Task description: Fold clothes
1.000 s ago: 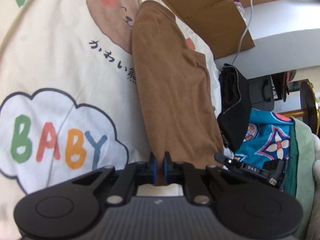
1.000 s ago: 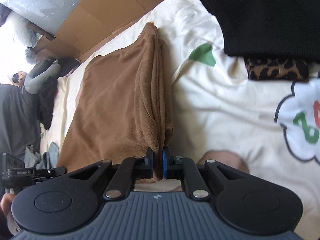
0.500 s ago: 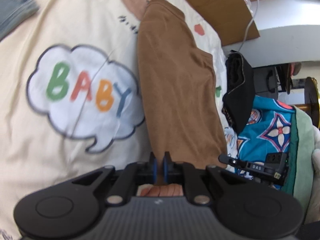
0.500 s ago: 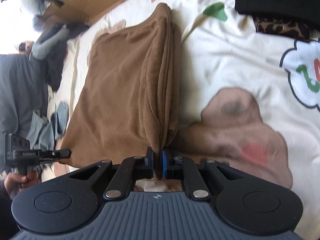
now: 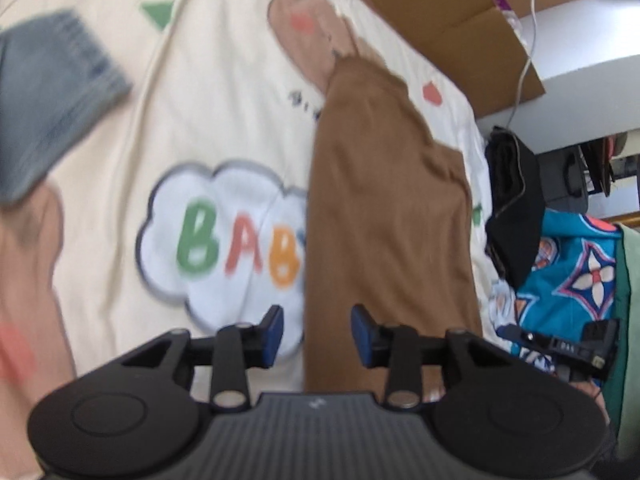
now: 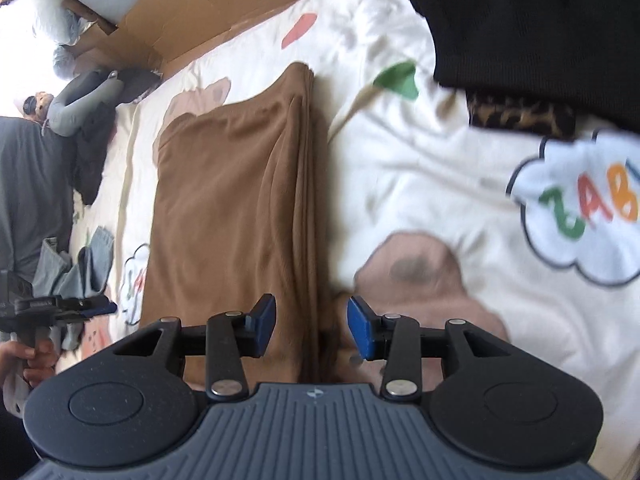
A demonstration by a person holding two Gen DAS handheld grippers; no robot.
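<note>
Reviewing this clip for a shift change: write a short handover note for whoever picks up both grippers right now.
Left gripper: jaws opening, pads clear of the brown garment, whose edge lies between them.
Right gripper: jaws opening too, off the garment's stacked folded edge.
Garment: lies folded into a long strip on the cream printed sheet, released at both near corners.
Done: the lengthwise fold is laid down.
Left: probably fold the strip across its length. The denim piece and the black garment on leopard-print fabric may be waiting or finished; cannot tell.
</note>
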